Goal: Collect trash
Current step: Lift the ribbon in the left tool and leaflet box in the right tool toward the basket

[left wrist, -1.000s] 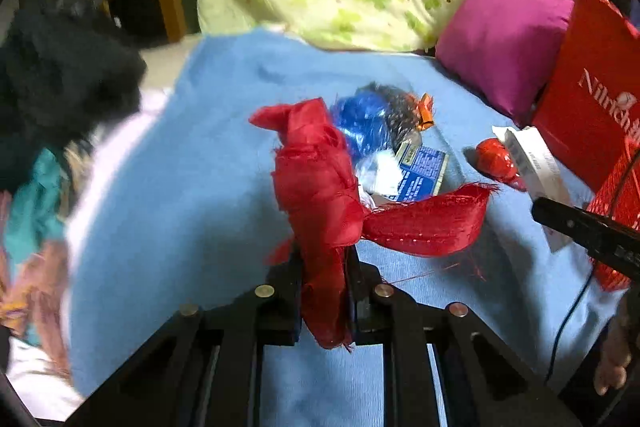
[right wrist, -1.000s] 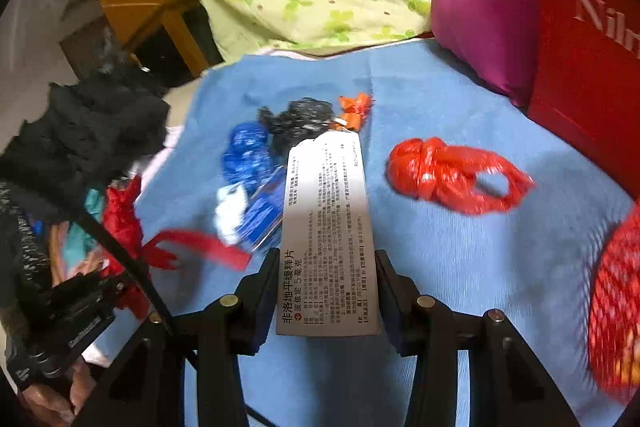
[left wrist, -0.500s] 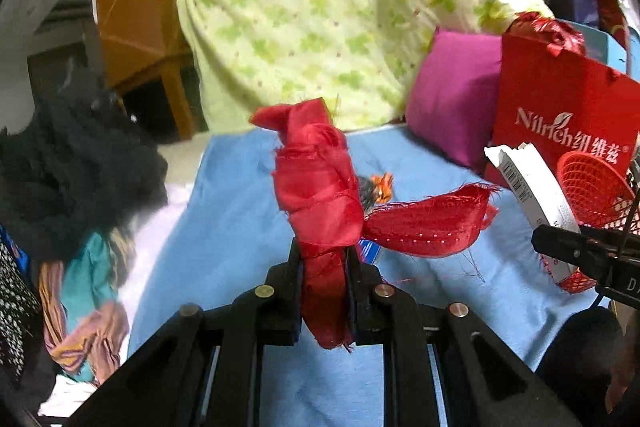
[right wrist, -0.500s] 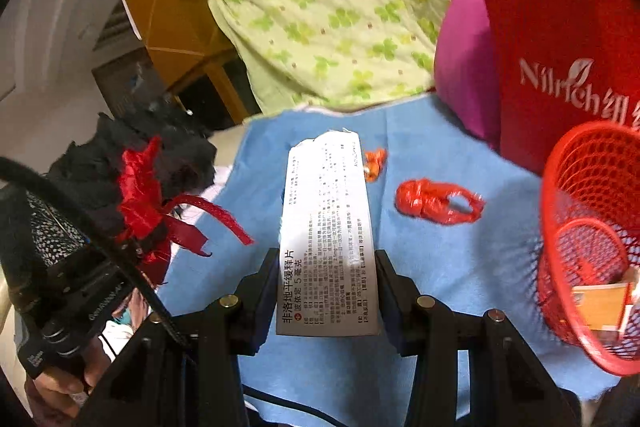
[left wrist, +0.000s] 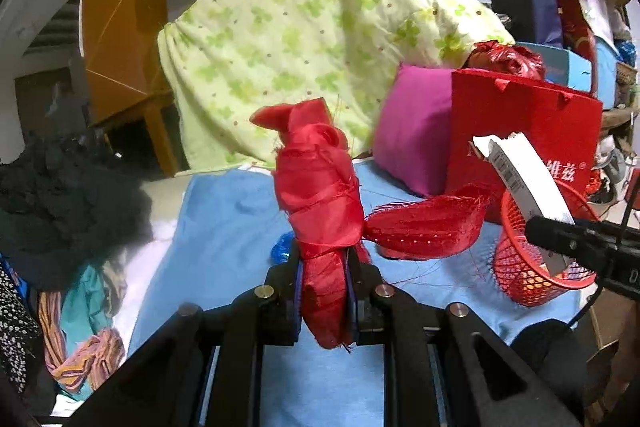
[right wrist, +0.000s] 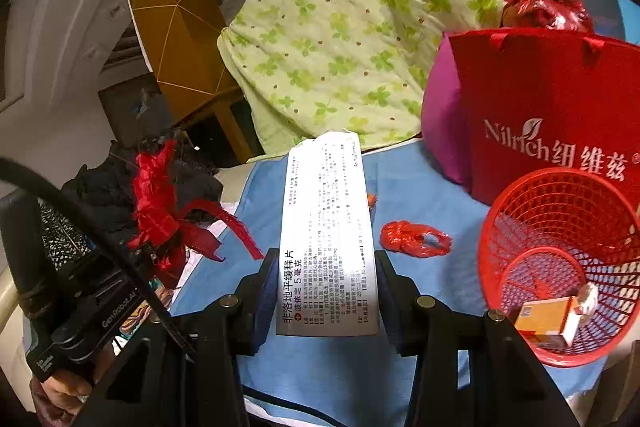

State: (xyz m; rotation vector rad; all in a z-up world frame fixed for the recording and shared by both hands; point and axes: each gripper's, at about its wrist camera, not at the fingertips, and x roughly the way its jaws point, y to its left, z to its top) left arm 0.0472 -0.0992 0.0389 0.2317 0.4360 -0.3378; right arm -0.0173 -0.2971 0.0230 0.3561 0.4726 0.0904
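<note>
Left wrist: left gripper grasps red ribbon; right gripper clamps a white box beside the red basket

A blue blanket covers the bed. On it stand a red mesh basket, a red gift bag and a magenta cushion. A knotted red plastic bag lies near the basket.

Basket mouth open above — red bag crowds behind.

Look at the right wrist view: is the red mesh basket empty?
No. The red mesh basket already holds an orange and white box at its bottom.
</note>
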